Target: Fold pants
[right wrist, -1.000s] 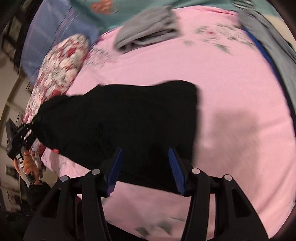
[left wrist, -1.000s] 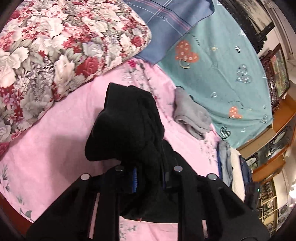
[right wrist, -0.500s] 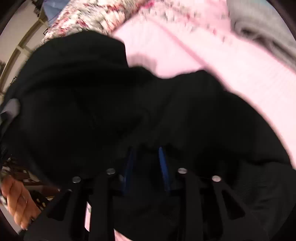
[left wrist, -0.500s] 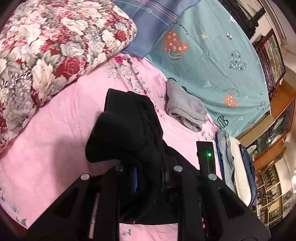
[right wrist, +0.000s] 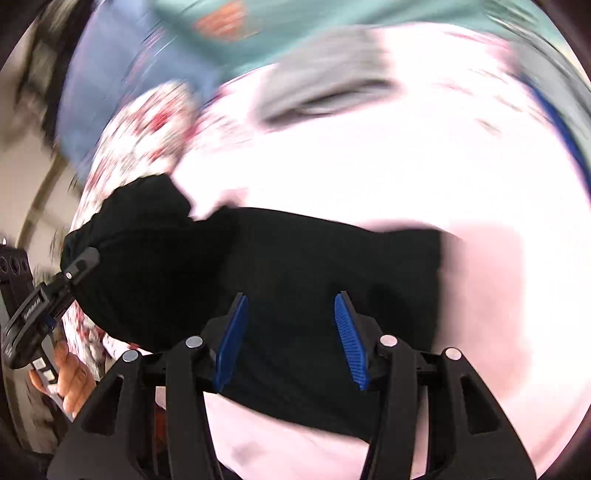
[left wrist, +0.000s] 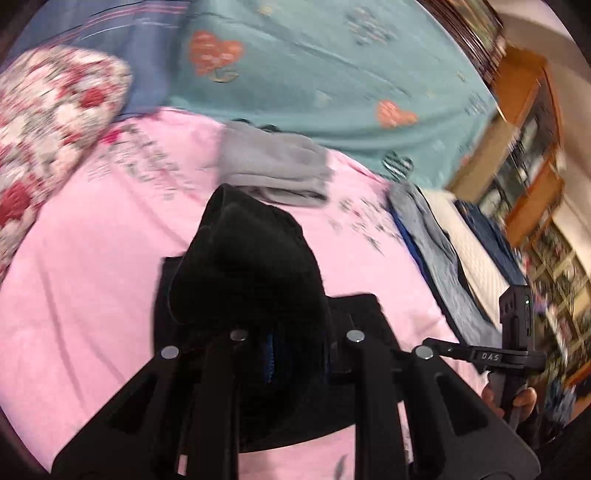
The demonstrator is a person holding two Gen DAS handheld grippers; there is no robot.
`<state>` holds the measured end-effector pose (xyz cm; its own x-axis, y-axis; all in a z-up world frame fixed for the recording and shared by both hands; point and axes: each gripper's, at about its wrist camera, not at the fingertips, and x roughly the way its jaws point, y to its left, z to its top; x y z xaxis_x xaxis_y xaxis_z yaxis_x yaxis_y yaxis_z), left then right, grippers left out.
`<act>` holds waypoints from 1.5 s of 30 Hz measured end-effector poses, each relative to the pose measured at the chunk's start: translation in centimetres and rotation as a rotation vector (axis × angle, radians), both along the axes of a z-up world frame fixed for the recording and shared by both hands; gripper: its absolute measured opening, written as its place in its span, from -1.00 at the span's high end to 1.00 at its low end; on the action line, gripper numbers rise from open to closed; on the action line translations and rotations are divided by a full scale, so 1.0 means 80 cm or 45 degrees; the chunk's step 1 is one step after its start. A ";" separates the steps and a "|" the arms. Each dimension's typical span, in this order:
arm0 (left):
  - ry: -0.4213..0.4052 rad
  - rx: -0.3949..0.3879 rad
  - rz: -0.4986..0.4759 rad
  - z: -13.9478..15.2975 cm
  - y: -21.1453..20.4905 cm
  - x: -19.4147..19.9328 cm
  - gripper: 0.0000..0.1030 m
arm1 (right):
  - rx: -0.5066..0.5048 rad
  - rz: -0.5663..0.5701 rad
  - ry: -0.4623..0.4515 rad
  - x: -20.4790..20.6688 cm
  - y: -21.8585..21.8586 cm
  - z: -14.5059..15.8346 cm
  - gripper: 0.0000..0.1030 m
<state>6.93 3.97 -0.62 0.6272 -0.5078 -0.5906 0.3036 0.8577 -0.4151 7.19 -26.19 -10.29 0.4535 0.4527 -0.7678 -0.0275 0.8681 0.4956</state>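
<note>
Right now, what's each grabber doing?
Left gripper: shut on the black pants.
Right gripper: jaws opening above the pants, not gripping them.

A bed with a pink sheet (left wrist: pixel 92 266) fills the room's middle. A floral pillow (left wrist: pixel 48 122) lies at its head beside a blue striped cloth (left wrist: pixel 110 33) and a teal blanket with hearts (left wrist: pixel 332 81). Wooden shelving (left wrist: pixel 528 147), blurred, perhaps a glass-fronted cabinet, stands along the pale wall.
</note>
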 end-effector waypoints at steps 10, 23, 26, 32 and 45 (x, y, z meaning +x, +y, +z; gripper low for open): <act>0.292 0.265 -0.457 -0.101 -0.201 0.000 0.14 | 0.166 -0.416 0.089 -0.128 -0.182 -0.056 0.02; -0.027 0.081 -0.280 0.009 -0.095 -0.062 -0.82 | 0.165 -0.134 0.044 -0.088 -0.127 -0.033 0.02; 0.031 0.083 -0.161 -0.006 -0.066 -0.050 -0.77 | 0.165 0.014 -0.050 -0.074 -0.082 0.009 0.01; 0.227 0.077 -0.115 -0.078 -0.038 -0.019 -0.02 | 0.065 0.181 -0.108 -0.022 0.003 0.032 -0.04; 0.308 0.182 -0.099 -0.107 -0.011 -0.039 0.35 | -0.347 0.443 -0.069 0.075 0.136 0.055 -0.24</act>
<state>3.77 3.10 -9.16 0.4217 -0.4497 -0.7874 0.2773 0.8907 -0.3601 13.20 -15.29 -5.91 0.3531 0.3697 -0.8594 -0.3606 0.9014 0.2396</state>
